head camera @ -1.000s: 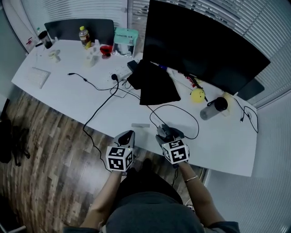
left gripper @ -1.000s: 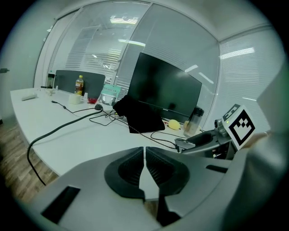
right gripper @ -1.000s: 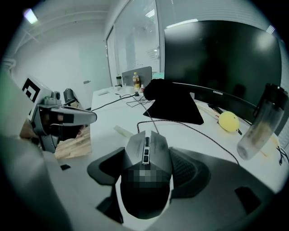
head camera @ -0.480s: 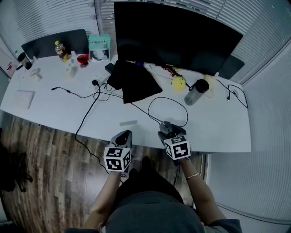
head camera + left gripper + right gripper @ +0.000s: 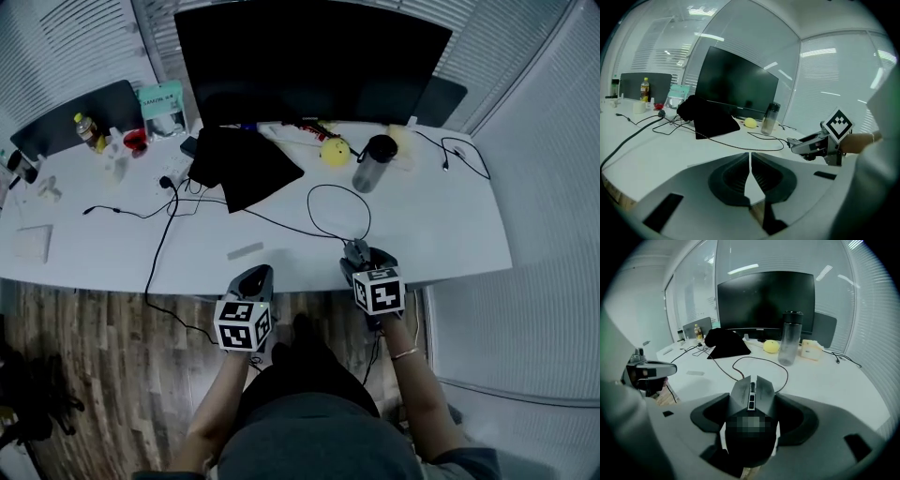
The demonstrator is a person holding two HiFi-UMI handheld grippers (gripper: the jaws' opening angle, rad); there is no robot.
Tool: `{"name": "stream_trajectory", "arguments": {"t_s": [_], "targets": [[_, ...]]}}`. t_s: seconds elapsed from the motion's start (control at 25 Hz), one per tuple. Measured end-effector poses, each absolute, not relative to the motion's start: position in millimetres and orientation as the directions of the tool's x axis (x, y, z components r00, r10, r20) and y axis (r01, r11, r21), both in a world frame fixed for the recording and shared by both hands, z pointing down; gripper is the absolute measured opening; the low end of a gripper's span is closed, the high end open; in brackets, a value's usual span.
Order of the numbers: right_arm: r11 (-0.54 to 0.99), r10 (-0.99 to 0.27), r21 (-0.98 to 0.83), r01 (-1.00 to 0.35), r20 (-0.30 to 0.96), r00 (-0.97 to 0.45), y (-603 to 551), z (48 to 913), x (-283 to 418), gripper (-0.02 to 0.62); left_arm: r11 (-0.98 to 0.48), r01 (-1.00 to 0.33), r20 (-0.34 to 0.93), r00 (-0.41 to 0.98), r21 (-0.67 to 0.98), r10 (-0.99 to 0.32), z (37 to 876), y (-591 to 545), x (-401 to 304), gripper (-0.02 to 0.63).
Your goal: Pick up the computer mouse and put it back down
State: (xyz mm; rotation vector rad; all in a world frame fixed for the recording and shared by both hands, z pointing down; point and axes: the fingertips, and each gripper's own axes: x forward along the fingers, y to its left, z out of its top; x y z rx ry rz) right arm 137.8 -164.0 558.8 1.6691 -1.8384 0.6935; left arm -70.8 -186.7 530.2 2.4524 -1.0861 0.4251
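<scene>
Black plastic, angular and matte: the computer mouse (image 5: 751, 418) sits pinched between the jaws of my right gripper (image 5: 752, 404), which stand spread wide, one dark pad pressing each flank of its body. I hold it at the near edge of the white desk (image 5: 825, 380), just in front of me; whether its underside touches the desktop I cannot tell. Its long axis runs straight along the line of my jaws. The split button end and scroll wheel point away from me, towards the dark monitor (image 5: 766, 301) and the clear bottle (image 5: 790, 338) at the far side. Its rounded back lies nearest the camera, deep between the jaws. From the mouse's front a cable (image 5: 734, 365) leaves in a wide loop across the desk towards a black cloth (image 5: 725, 344). My left gripper (image 5: 750, 161) hangs level with the same desk edge, well to the left of the right one, above the wooden floor (image 5: 94, 356). Its jaws are pressed together along a thin seam with nothing between them.
</scene>
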Motion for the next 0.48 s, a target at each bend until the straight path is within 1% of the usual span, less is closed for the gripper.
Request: {"name": "stream_trajectory", "arguments": {"t_s": [0.2,0.48], "targets": [[0.009,-0.710,0.004,-1.000,0.704,-0.004,-150.4,555.2,167.8,0.305,-0.650,-0.715,0.436,0.686,0.257,-0.583,531.0,-183.9,-49.6,0.032],[-0.062,-0.701,0.003,-0.998,0.711,0.046,-137.7,556.3,201.0,0.305,-0.691,-0.676,0.440,0.718,0.257,-0.539,531.2,-187.8,-13.1,0.031]]}}
